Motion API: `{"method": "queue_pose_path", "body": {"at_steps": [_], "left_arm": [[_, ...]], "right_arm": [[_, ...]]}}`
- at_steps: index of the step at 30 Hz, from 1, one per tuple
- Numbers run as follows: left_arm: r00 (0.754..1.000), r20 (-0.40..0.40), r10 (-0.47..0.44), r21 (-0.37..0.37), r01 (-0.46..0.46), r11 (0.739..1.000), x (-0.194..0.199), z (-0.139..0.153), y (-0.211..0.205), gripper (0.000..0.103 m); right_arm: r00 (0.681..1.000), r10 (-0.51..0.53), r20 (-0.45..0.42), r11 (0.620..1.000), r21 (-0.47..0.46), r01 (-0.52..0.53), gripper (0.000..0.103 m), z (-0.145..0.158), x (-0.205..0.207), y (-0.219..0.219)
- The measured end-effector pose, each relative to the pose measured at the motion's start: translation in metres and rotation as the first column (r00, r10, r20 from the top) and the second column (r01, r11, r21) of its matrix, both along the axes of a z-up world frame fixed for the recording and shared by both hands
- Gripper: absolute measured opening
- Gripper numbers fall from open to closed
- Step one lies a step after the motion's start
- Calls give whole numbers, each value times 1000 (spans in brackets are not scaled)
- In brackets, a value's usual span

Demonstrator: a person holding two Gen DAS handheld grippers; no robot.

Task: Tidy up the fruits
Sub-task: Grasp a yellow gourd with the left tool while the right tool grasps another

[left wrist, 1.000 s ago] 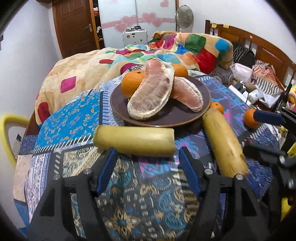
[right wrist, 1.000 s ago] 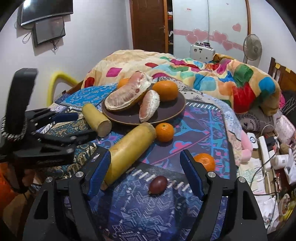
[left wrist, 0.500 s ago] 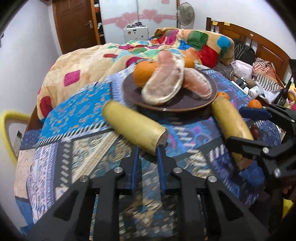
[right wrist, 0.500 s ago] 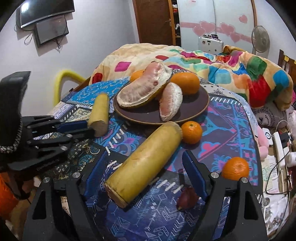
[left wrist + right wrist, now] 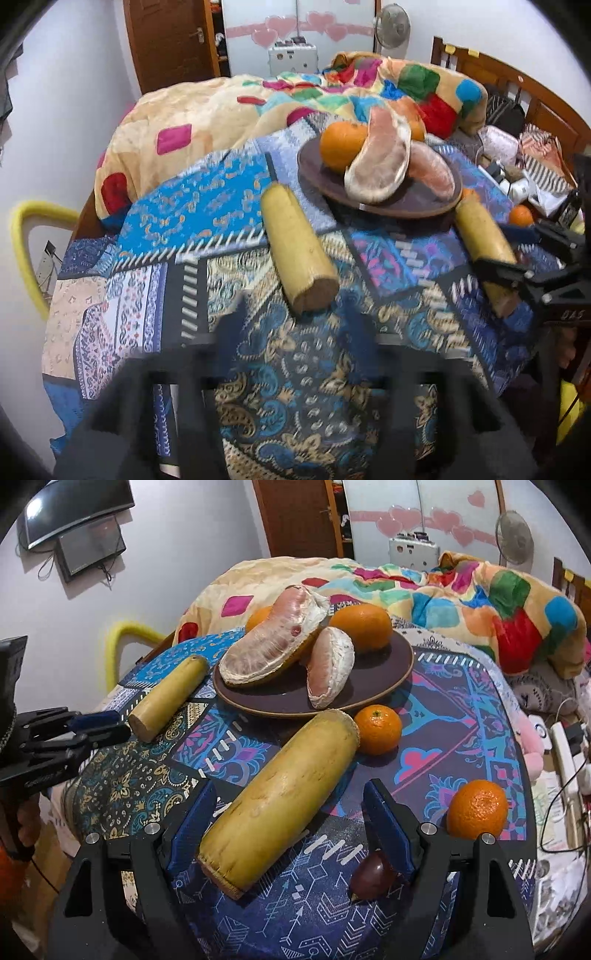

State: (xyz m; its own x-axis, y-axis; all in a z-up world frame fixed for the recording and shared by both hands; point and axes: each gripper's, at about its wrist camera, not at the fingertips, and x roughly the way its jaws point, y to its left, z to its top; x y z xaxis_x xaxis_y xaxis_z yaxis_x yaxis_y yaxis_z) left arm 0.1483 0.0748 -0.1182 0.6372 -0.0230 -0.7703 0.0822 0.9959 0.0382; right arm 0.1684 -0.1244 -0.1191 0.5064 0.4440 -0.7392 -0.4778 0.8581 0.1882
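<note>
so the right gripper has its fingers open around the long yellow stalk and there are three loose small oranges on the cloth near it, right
Not quite: the right wrist view shows two loose small oranges on the cloth, one beside the plate and one nearer the table edge. The rest holds: the right gripper has its fingers open around the long yellow stalk.

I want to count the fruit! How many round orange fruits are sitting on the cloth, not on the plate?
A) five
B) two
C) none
B: the right wrist view shows one small orange by the plate and another small orange nearer the right gripper; the other oranges sit on the plate.
</note>
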Motion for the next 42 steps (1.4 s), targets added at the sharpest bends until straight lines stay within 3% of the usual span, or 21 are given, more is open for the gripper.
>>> {"method": "queue_pose_path", "body": {"at_steps": [2, 8, 11, 15, 23, 35, 42], "left_arm": [[1000, 28, 5, 25, -6, 1000, 5, 3, -6, 70], [1000, 7, 3, 49, -3, 999, 33, -11, -19, 70], [1000, -22, 10, 40, -9, 999, 45, -20, -19, 59], [998, -67, 4, -19, -6, 1000, 55, -28, -18, 46], [997, -71, 1, -29, -3, 1000, 27, -25, -14, 39], [994, -100, -34, -11, 33, 999, -43, -18, -23, 38], [990, -126, -65, -23, 63, 998, -35, -13, -33, 40]], "right_arm": [[1000, -11, -10, 1000, 8, 11, 79, 0, 4, 1], [999, -18, -42, 999, 45, 20, 74, -5, 10, 0], [999, 1, -42, 999, 49, 1, 62, -3, 7, 1], [999, 20, -30, 1000, 12, -20, 57, 1, 2, 5], [999, 23, -39, 1000, -7, -24, 42, 6, -9, -4], [998, 49, -29, 995, -82, -51, 36, 11, -41, -2], [996, 64, -61, 995, -79, -69, 36, 11, -36, -2]]}}
